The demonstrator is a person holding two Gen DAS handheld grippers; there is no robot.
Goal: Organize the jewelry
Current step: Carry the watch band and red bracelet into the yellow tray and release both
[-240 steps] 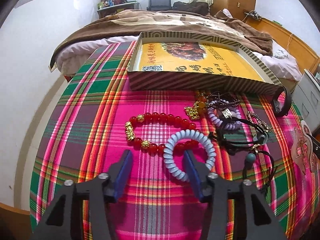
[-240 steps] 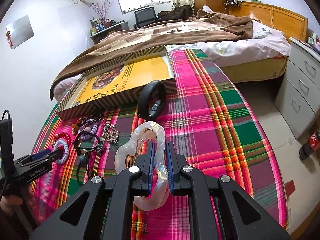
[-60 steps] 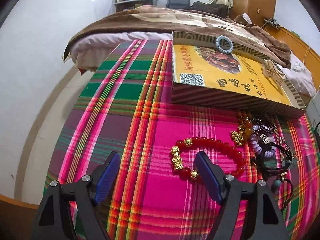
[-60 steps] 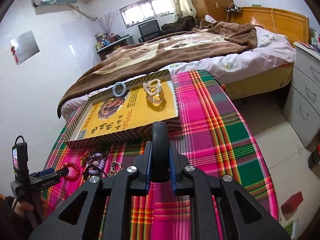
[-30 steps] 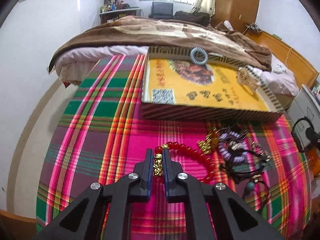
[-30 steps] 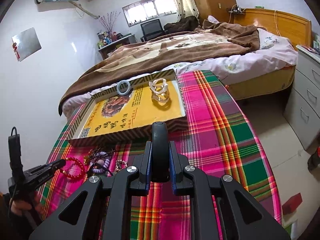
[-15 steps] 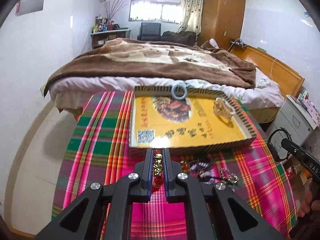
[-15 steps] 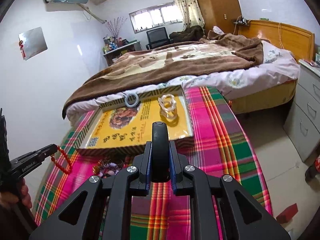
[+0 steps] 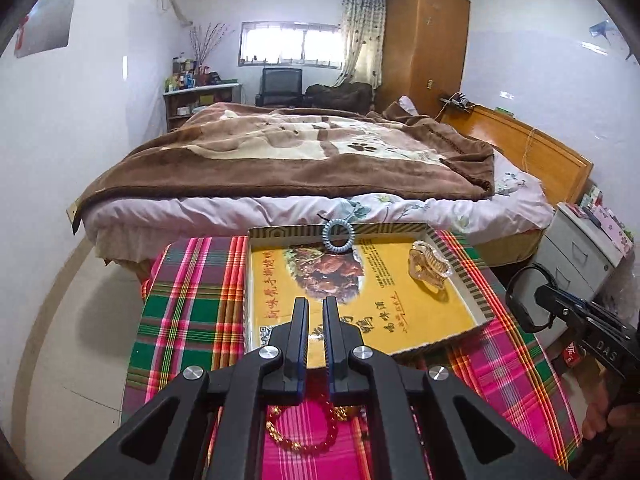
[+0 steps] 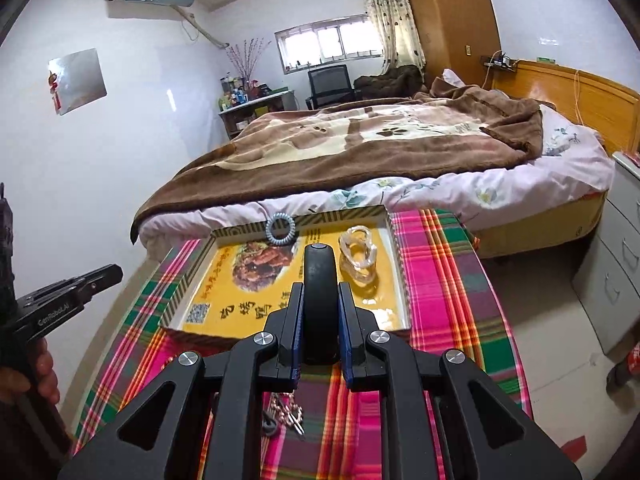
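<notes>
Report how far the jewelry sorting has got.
Done: blue coil ring and clear hair claw lie in the yellow box. In hand: left gripper dangles the red bead bracelet; right gripper clamps the black band. Left: a chain on the plaid cloth.

White walls; bright window [image 9: 290, 44]; wooden wardrobe [image 9: 424, 44]; bed [image 9: 304, 168] under brown blanket.

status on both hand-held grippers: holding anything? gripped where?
Right hand-held gripper: shut on the black band, clamped across its loop edge. Left hand-held gripper: shut; the red bead bracelet hangs beneath it, grip point hidden.
</notes>
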